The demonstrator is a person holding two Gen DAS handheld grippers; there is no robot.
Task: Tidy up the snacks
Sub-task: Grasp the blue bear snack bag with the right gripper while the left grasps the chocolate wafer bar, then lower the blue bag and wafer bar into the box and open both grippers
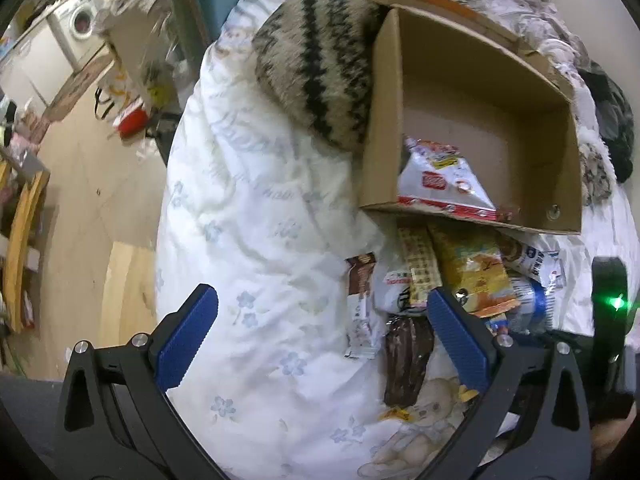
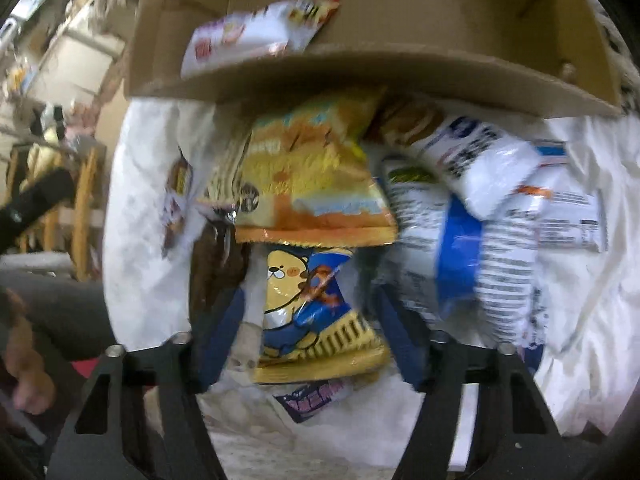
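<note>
**Desk:** What's happening on the bed?

**Photographer:** Snack packets lie heaped on a white quilt (image 1: 256, 208), just beside a cardboard box (image 1: 472, 80) already holding one white packet (image 1: 440, 176). The right gripper (image 2: 308, 316) straddles a bear-print packet (image 2: 312, 312), jaws half open, pads not yet pressing. The left gripper (image 1: 320, 336) hangs wide open, empty.

**Desk:** Handling?

**Photographer:** Likely light, crinkly, slippery film with crushable contents. Best pinched across the flat middle, gently.
</note>
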